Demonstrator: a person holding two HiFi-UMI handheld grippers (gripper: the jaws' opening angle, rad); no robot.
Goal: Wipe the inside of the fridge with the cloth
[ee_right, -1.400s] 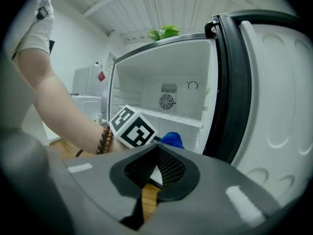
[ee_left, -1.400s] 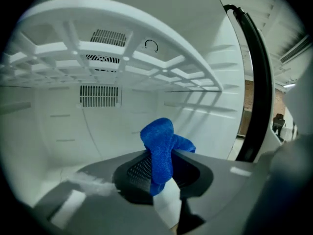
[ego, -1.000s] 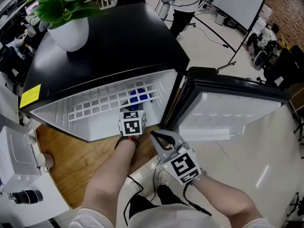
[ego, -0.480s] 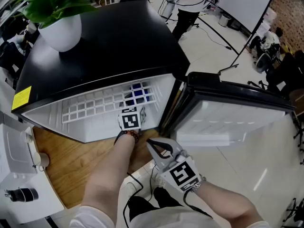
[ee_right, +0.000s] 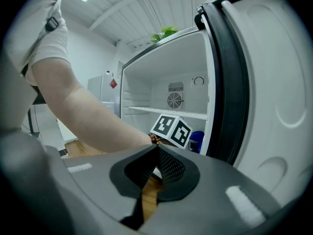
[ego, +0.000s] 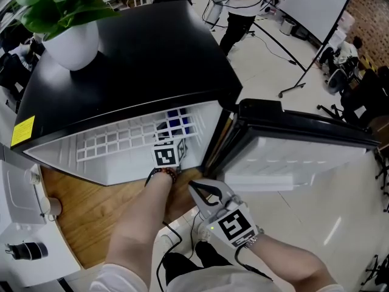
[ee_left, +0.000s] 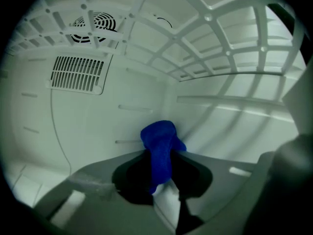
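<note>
So the left tongs (ee_left: 161, 161) are pinching the blue cloth (ee_left: 159, 145), and the jaws have just been closing a bit tighter on it. The cloth sticks out past the tips in a bunched wad, inside the black-topped fridge (ego: 134, 47). It's under the white grid shelf (ego: 112, 142) and close to the rear corner on the door side. Can't tell whether it's actually touching the back wall. From the head view you can spot the blue through the shelf grid.

The right tongs (ee_right: 155, 149) are pressed together with nothing in them. They hang outside the fridge, just beside the open door (ego: 304, 148).

Writing-wise there's not much:
- A yellow sticker (ego: 22, 131) sits on the fridge's front top edge, at the left end. The print is too small to read.
- Each pair of tongs carries a cube with black-and-white square marker patterns. No actual words on them.

Inside, the back wall has a round fan vent (ee_left: 95, 21) with a slatted grille (ee_left: 78, 73) under it.

A white pot (ego: 74, 42) with a leafy green plant in it stands on top of the fridge. The left wrist wears a beaded bracelet (ego: 163, 174).
</note>
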